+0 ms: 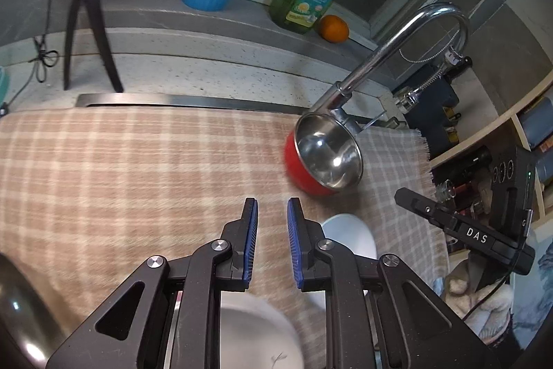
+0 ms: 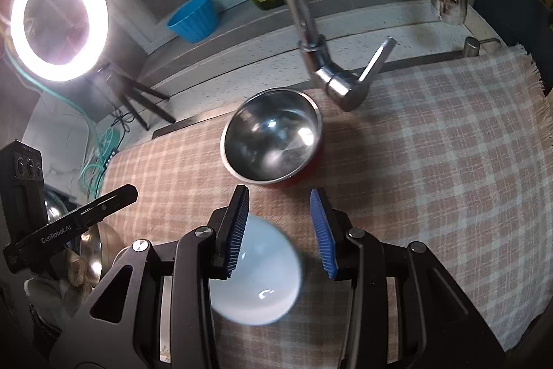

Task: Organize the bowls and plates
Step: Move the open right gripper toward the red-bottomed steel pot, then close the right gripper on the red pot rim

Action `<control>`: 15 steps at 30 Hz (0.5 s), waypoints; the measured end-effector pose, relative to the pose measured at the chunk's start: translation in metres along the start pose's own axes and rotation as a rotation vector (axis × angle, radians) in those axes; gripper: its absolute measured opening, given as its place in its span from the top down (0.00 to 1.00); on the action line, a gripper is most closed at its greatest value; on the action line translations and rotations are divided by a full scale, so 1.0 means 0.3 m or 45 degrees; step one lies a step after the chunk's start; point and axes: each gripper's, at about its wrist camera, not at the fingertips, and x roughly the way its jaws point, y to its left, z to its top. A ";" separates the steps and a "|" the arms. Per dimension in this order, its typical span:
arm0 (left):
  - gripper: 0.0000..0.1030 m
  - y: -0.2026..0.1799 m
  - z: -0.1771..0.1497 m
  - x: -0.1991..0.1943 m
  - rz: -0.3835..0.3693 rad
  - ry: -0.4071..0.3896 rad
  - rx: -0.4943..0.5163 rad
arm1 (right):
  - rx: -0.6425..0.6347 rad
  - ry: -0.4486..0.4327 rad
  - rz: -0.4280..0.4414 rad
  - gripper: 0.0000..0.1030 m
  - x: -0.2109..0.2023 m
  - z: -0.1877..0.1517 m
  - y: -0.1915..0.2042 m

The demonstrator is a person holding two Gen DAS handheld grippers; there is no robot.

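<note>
Checked cloth (image 2: 432,161) covers the counter by the tap (image 2: 311,33). Both tongs hang over it released — left gripper (image 1: 272,217) holding nothing, right gripper (image 2: 279,206) gaping above the white bowl (image 2: 262,279). Just beyond sits the red steel bowl (image 2: 273,137), upright.

1. A pink-and-white checked cloth (image 2: 432,161) covers the surface (image 1: 207,75).
2. A red bowl with a steel inside (image 2: 273,140) and a white bowl (image 2: 262,279) sit apart on the cloth.
3. A white plate (image 1: 255,334) lies at the near edge.
</note>
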 end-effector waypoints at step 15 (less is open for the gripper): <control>0.85 -0.076 0.142 0.255 0.008 0.128 -0.010 | 0.084 0.058 0.031 0.63 0.141 0.119 -0.136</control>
